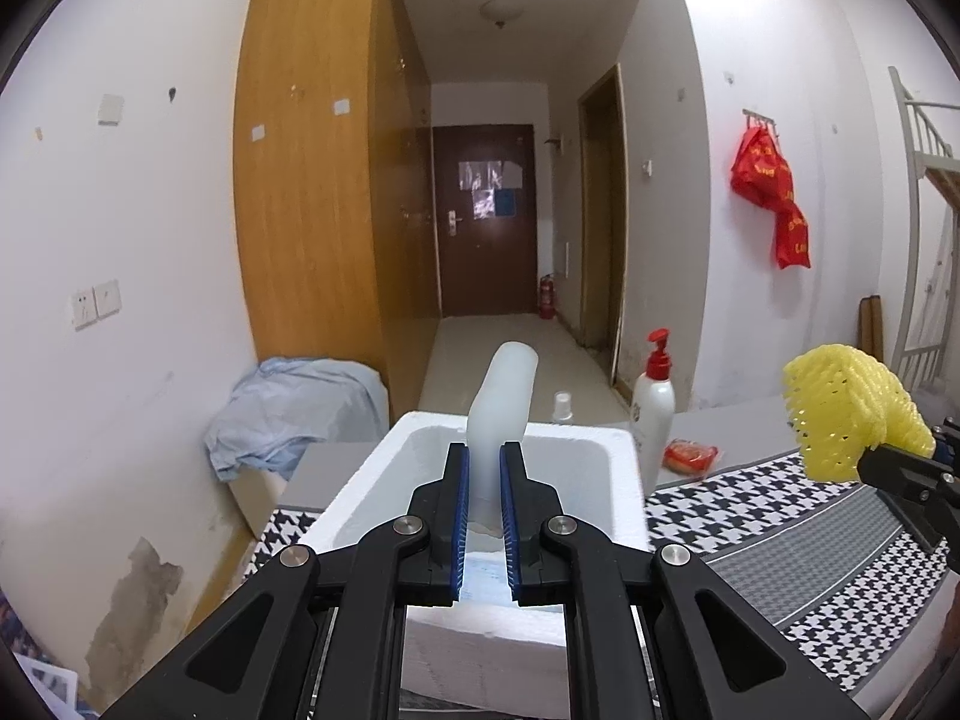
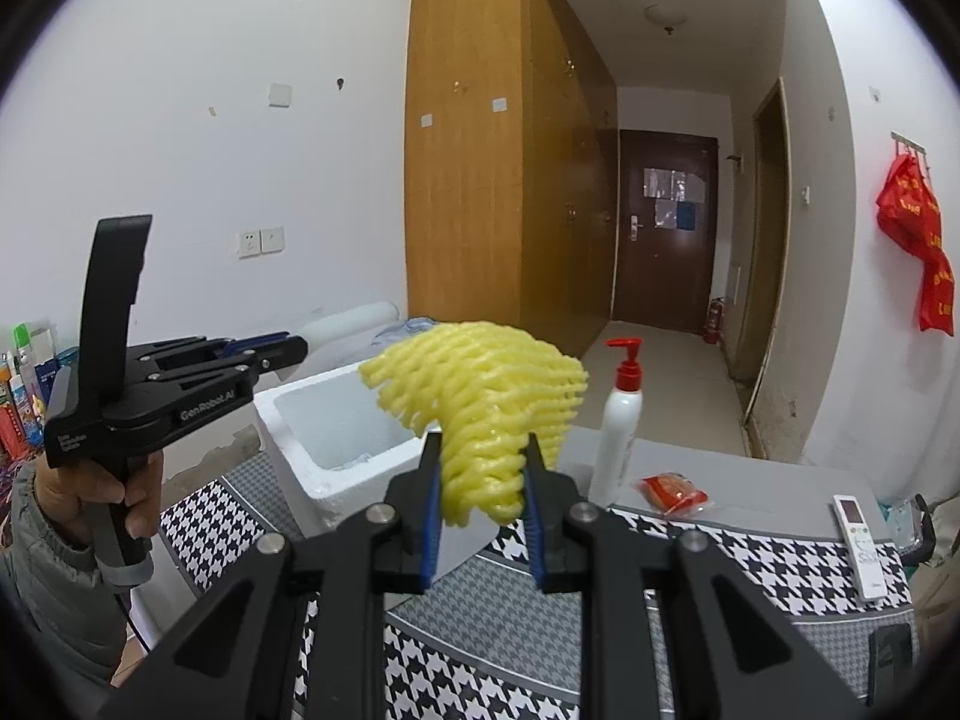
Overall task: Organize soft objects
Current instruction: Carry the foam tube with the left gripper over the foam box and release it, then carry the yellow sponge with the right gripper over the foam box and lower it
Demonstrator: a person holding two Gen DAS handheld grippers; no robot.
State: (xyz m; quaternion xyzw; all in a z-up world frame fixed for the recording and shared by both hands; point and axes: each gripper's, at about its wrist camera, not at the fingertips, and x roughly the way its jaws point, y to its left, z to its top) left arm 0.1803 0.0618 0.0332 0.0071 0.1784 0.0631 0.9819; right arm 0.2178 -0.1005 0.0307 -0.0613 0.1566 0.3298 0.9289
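Note:
My left gripper is shut on a pale, translucent foam roll that sticks up and forward, right above the open white styrofoam box. The right wrist view shows the same gripper from the side, held in a person's hand, with the foam roll jutting beyond its tips over the box. My right gripper is shut on a yellow foam net sleeve, held in the air to the right of the box. In the left wrist view the net hangs at the far right.
A white pump bottle with a red top stands just right of the box, with a red packet beside it. A white remote lies on the houndstooth cloth. A blue cloth heap sits by the wardrobe.

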